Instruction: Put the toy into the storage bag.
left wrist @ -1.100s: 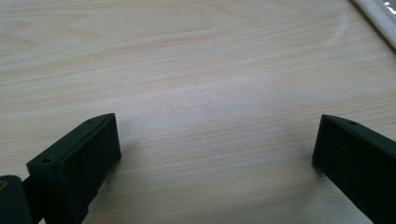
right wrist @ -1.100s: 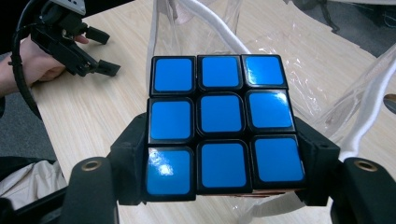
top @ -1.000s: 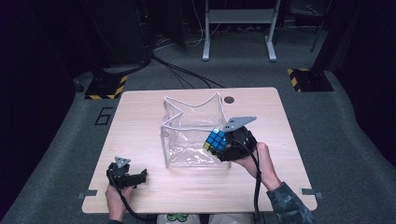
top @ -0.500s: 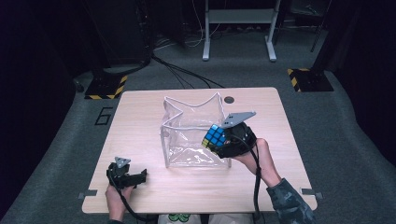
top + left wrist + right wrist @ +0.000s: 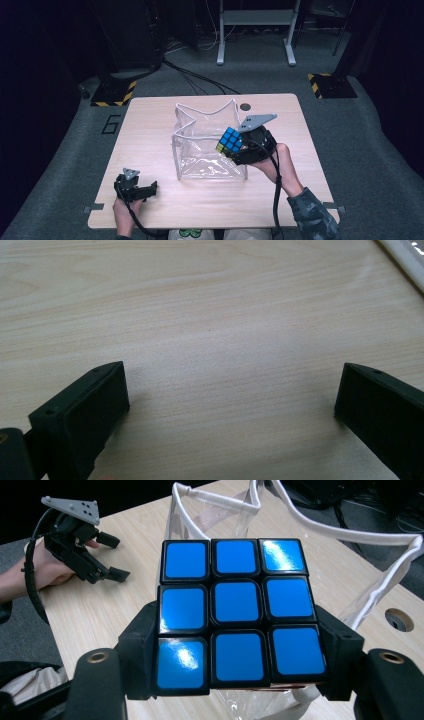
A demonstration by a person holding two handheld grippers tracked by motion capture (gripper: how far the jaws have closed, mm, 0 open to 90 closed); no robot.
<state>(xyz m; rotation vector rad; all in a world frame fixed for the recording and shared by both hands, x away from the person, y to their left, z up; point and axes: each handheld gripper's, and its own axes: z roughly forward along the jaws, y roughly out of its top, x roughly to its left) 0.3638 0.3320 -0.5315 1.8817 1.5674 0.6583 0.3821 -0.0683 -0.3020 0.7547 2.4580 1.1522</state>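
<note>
A Rubik's cube with its all-blue face toward the camera is held in the air at the near right corner of a clear plastic bag. My right gripper is shut on the cube, one black jaw on each side of it. The bag has white trim and stands open-topped in the middle of the wooden table. My left gripper rests on the table's front left, open, with bare wood between its jaws. It appears again in the right gripper view.
A round cable hole lies in the tabletop behind the bag. Dark carpet surrounds the table, with cables and a metal stand base beyond the far edge. Bare wood stretches left of the bag.
My right gripper has lifted the cube slightly, up along the bag's near right corner. The left gripper has stayed where it was.
</note>
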